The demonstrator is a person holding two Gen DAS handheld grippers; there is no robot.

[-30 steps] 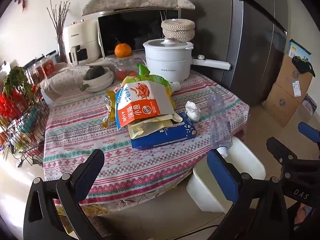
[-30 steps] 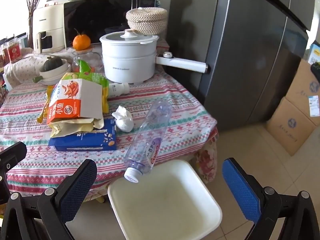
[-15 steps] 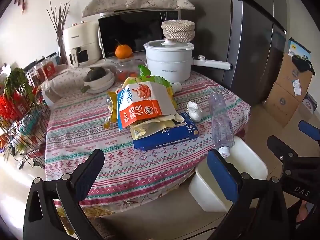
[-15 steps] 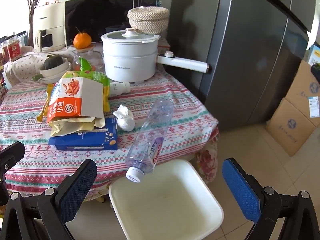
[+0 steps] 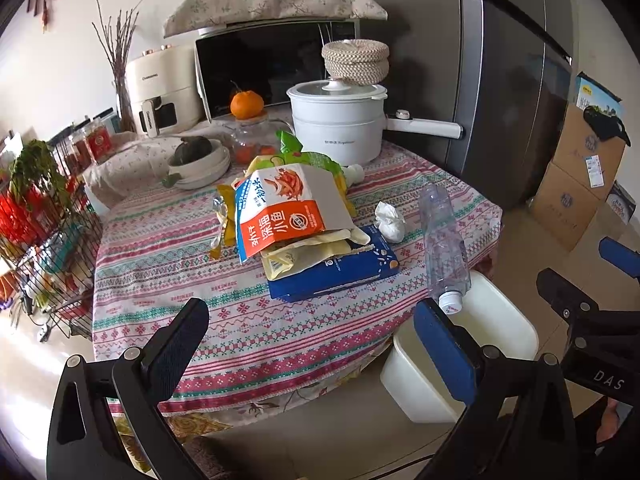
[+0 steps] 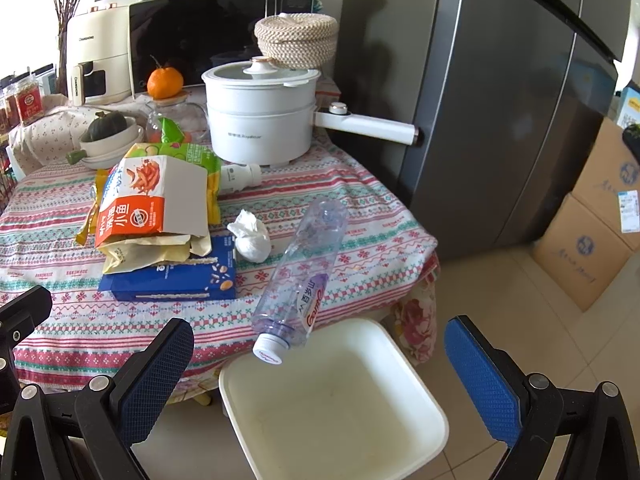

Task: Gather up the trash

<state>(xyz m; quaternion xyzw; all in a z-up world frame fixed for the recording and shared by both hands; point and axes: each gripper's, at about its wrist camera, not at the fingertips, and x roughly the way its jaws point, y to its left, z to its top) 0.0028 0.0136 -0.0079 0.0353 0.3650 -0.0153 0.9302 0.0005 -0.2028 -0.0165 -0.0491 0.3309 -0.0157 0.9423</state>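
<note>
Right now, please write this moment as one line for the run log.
phase: approach | left gripper: open, empty | right gripper: open, empty | plastic bottle: lying, cap past table edge above white bin | bin: empty

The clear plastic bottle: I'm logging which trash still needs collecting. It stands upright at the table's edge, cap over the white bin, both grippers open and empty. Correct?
Not quite. The right wrist view shows the clear plastic bottle lying on its side, not upright. The rest holds: its cap overhangs the white bin, and both the left gripper and right gripper are open and empty.
</note>
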